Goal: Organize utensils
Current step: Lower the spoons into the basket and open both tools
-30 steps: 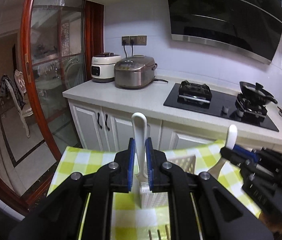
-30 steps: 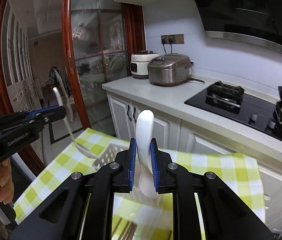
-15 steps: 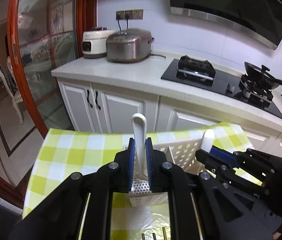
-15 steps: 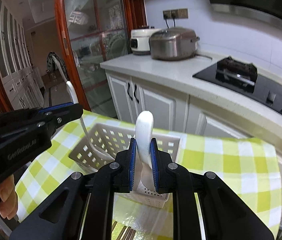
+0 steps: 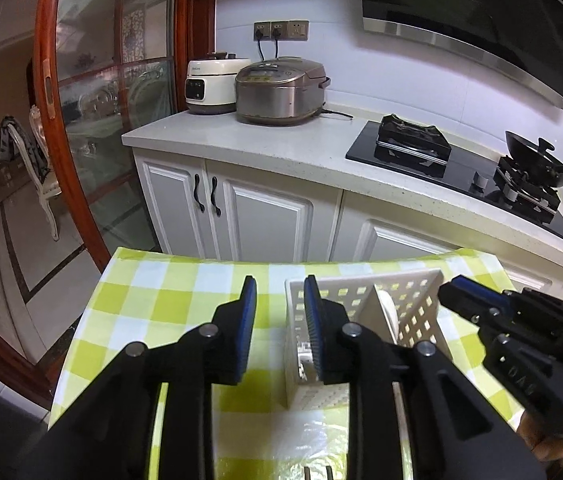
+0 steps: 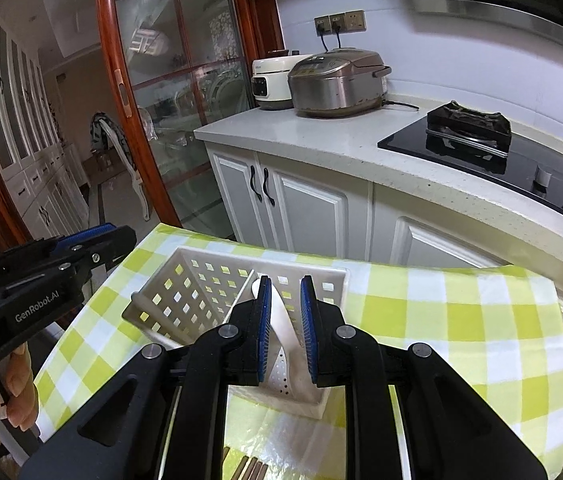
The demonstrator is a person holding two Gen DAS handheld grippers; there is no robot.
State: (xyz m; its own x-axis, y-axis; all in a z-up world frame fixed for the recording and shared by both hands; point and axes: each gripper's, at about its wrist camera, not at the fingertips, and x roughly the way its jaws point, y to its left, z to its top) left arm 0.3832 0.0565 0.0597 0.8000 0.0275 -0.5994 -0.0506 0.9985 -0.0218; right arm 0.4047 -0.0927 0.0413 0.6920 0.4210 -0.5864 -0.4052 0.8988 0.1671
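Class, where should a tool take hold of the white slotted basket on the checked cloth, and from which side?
Probably the top rim of the basket, coming from above: its walls are thin and upright, its top open, and the whole body looks too wide to span.

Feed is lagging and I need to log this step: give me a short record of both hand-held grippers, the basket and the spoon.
left hand-held gripper: open; jaws have just been opening, nothing between them
right hand-held gripper: at the basket, white spoon between its jaws; cannot tell whether the pads press on it
basket: white, perforated, standing on the checked cloth
white spoon: leaning inside the basket, right of the divider
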